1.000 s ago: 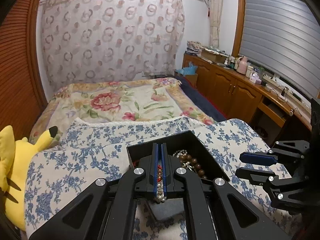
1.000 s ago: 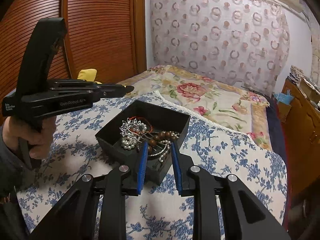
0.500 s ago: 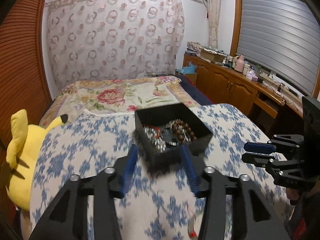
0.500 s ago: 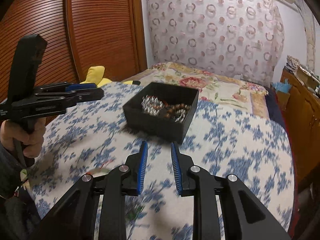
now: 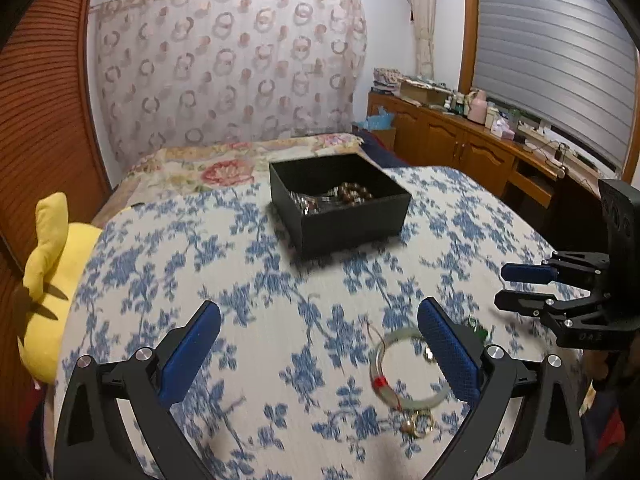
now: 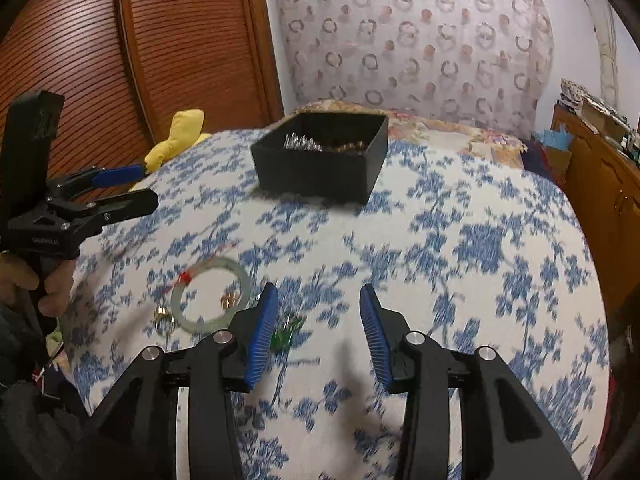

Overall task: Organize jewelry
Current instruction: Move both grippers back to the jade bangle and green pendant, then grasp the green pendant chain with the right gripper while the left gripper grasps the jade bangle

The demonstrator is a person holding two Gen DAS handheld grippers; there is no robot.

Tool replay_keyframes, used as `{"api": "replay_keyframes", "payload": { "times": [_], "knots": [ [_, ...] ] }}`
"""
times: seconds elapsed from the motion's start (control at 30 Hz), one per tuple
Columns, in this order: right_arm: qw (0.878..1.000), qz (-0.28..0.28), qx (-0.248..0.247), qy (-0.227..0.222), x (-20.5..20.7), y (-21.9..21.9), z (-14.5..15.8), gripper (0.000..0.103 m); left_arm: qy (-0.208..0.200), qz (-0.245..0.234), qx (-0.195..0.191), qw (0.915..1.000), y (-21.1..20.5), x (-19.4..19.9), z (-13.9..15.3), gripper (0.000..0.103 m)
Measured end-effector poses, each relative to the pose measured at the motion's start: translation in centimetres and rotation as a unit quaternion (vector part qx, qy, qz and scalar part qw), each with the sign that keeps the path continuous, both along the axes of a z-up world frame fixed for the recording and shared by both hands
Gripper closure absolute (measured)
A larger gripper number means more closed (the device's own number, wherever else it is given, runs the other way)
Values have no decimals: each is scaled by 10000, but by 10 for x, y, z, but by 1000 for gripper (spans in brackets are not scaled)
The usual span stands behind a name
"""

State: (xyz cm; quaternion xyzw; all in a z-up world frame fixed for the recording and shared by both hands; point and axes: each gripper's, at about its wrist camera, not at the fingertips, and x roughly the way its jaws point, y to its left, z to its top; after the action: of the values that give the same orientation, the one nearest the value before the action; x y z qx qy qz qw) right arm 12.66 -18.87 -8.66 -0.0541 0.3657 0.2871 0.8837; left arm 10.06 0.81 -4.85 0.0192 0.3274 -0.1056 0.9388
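A black box (image 5: 340, 216) (image 6: 320, 168) with beads and pearls in it stands on the blue-flowered cloth (image 5: 248, 280). Nearer lies a pale jade bangle (image 5: 377, 364) (image 6: 177, 300) with a red thread. Small gold rings (image 5: 420, 426) (image 6: 162, 314) and a green piece (image 5: 478, 330) (image 6: 286, 332) lie by it. My left gripper (image 5: 318, 306) (image 6: 146, 186) is opening wide and holds nothing; the bangle lies by its right finger. My right gripper (image 6: 319, 290) (image 5: 502, 287) is opening too and is empty, with the green piece on the cloth just inside its left finger.
A yellow plush toy (image 5: 52, 280) (image 6: 176, 140) leans at the cloth's left edge by the slatted wooden doors (image 6: 180, 40). A flowered bedspread (image 5: 208, 168) lies beyond the box. A cluttered wooden cabinet (image 5: 460, 140) runs along the right. A hand (image 6: 40, 288) grips the left tool.
Both grippers drew back from the box toward the near edge. The left one let go of the pearl strand and opened wide; the right one opened wider. Bangle and rings came into view.
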Motion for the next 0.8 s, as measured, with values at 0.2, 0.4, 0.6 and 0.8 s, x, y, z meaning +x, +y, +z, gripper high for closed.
{"api": "replay_keyframes", "payload": {
  "times": [0.2, 0.4, 0.6, 0.8],
  "knots": [
    [9992, 277, -257, 144, -12, 16, -12, 58, 153, -17, 39, 9999, -1, -12, -12, 8],
    [9972, 294, -656, 200, -12, 31, -22, 64, 274, -75, 71, 9996, -5, -19, -19, 8],
    [9975, 191, -660, 188, -7, 28, -24, 90, 437, -168, 87, 9989, -12, -19, -25, 8],
    [9983, 121, -571, 75, -16, 16, -22, 90, 667, -325, 124, 9972, -25, -13, -34, 8]
  ]
}}
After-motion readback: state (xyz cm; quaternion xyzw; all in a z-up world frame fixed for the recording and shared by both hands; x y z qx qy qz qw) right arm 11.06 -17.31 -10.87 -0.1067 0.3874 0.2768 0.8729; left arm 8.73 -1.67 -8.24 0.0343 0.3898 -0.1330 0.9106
